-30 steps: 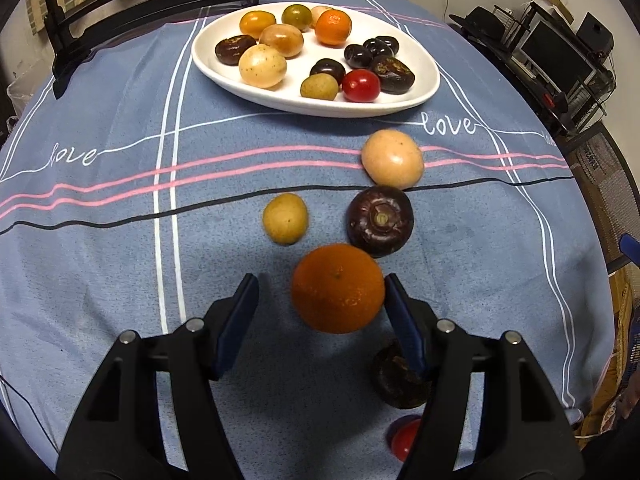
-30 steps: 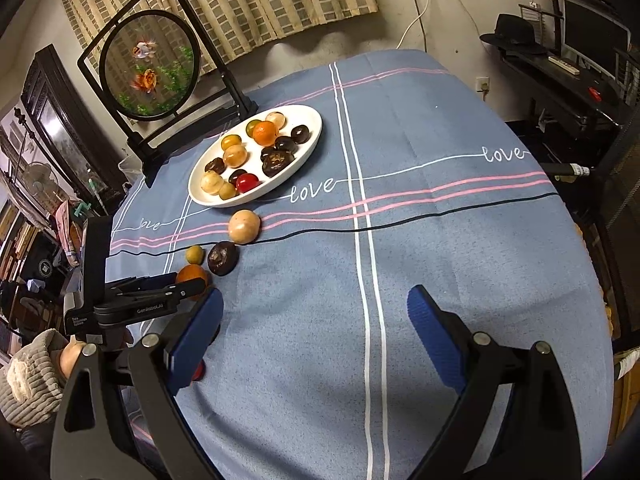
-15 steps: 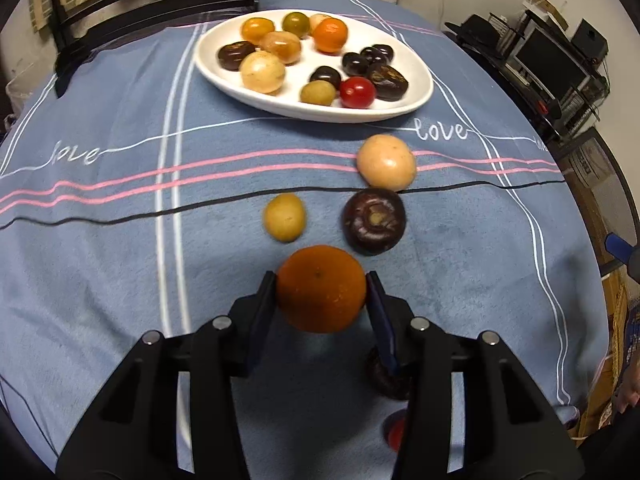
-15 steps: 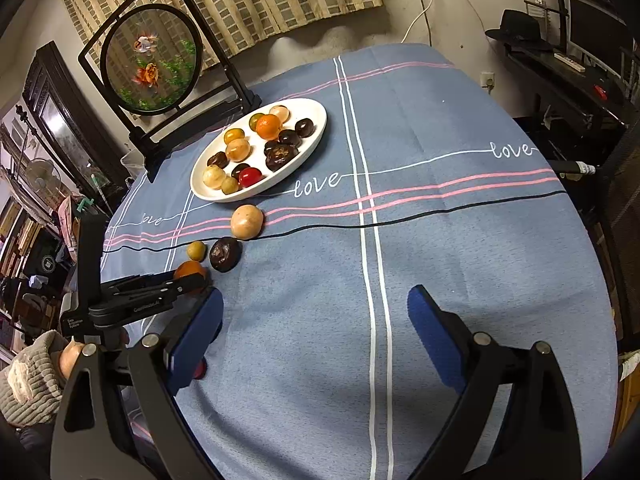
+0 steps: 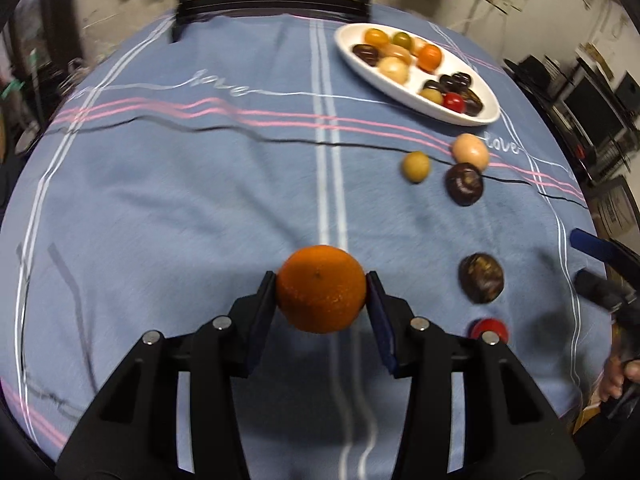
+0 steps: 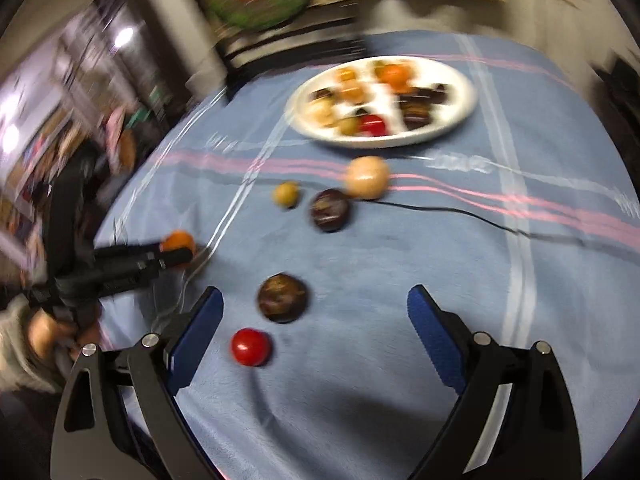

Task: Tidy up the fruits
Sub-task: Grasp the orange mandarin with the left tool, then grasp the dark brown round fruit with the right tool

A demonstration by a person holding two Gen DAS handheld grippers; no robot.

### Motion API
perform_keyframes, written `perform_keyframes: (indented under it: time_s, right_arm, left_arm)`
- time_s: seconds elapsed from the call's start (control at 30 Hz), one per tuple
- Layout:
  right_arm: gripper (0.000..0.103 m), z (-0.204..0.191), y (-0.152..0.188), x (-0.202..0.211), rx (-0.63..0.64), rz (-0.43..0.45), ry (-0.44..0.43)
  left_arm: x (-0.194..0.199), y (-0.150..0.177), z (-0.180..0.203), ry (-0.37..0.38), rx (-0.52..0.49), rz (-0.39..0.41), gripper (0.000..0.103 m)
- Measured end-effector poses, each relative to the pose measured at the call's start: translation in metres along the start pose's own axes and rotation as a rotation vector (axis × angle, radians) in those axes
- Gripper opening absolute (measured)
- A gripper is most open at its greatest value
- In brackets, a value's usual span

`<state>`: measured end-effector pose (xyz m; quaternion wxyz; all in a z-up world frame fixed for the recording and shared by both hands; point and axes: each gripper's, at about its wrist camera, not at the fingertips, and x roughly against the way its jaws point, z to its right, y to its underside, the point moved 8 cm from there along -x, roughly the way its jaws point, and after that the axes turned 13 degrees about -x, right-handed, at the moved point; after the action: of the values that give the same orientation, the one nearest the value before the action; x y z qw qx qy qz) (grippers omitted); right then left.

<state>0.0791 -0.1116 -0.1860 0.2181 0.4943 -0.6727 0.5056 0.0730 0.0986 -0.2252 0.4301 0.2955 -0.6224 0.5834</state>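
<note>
My left view is fairly sharp close up, but the far worktop [image 5: 200, 184] and its lines look smeared. My right view is blurry all over; the plate [image 6: 460, 120] far away is fuzzy. The room is dim with warm light. Dark soft shadows lie near each tool. Both pictures bend at the edges, with black corners. Bright lamps glare far left.

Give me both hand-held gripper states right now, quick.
Left hand-held gripper: closed on the orange.
Right hand-held gripper: open, holding nothing.
</note>
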Motion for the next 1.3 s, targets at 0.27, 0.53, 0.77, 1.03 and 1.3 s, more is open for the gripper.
perform_keyframes:
  time_s: [0.27, 0.53, 0.77, 1.03, 1.3]
  right_arm:
    - [0.065, -0.029, 0.017, -0.049, 0.177, -0.068, 0.016]
    - [0.048, -0.023, 0.024, -0.076, 0.171, -0.112, 0.043]
    - [0.044, -0.024, 0.026, -0.065, 0.174, -0.089, 0.03]
    - [0.044, 0.004, 0.019, -0.033, 0.084, -0.039, 0.039]
    - [0.044, 0.06, 0.012, 0.003, -0.058, 0.033, 0.097]
  left_arm:
    - [0.025, 0.029, -0.022, -0.048, 0.062, 0.014, 0.045]
    - [0.035, 0.04, -0.032, -0.06, 0.096, 0.019, 0.045]
    - [0.032, 0.038, -0.023, -0.038, 0.081, 0.024, 0.045]
    - [0.018, 0.024, -0.005, 0.01, 0.045, 0.021, 0.045]
    - [-0.002, -0.007, 0.026, 0.062, -0.024, 0.021, 0.045]
